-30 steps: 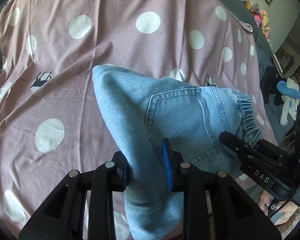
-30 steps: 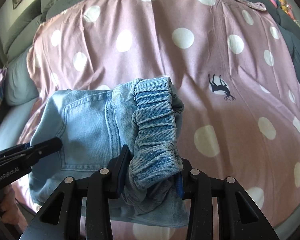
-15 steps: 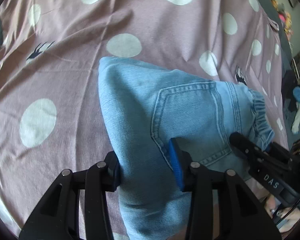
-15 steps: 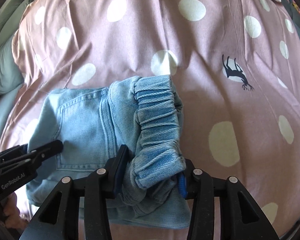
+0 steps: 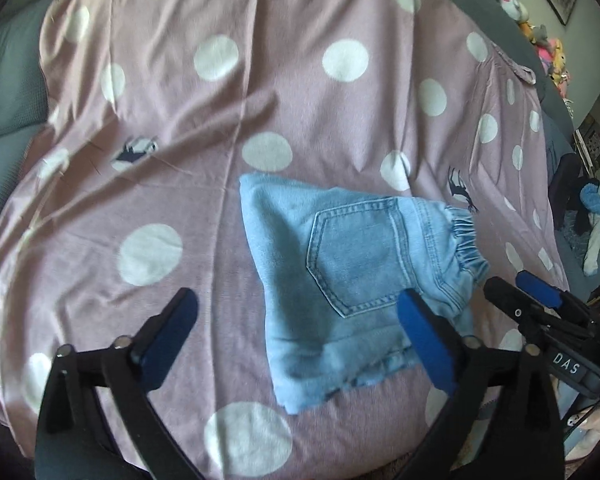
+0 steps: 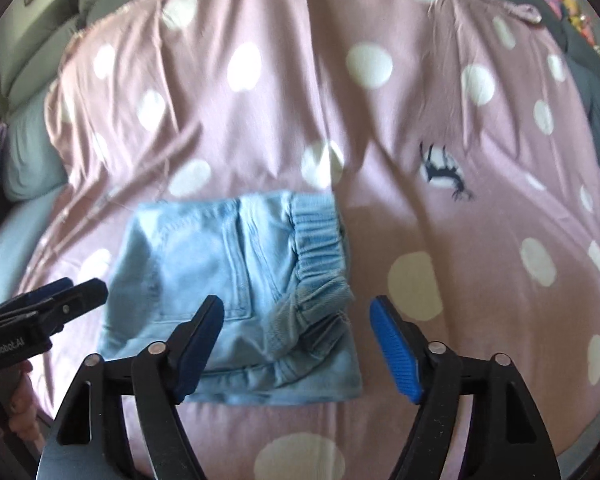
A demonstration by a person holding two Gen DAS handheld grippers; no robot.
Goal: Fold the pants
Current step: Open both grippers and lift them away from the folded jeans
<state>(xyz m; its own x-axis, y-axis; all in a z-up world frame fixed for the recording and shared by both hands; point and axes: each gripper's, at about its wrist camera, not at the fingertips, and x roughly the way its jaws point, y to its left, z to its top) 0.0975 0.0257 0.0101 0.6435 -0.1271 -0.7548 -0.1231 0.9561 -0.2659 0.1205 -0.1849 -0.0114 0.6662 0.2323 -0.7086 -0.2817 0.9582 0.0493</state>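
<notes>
- The light blue denim pants (image 5: 352,276), folded into a compact bundle with a stitched back pocket facing up, lie flat on the mauve bedsheet with white polka dots (image 5: 236,92).
- The left gripper (image 5: 296,314) stands spread wide; its jaws have just been opening and pinch nothing. The bundle lies just ahead of it and toward its right blue-padded finger, whose tip overlaps the bundle's near edge in the left wrist view; whether it touches the cloth cannot be told.
- The right gripper (image 6: 296,318) is also spread, its jaws having just been opening; the gathered elastic waistband (image 6: 320,248) lies ahead between the fingers, free of the pads.
- In the right wrist view the left gripper's black tip shows to the left of the bundle.
- Small dark animal prints dot the sheet beyond the pants.
</notes>
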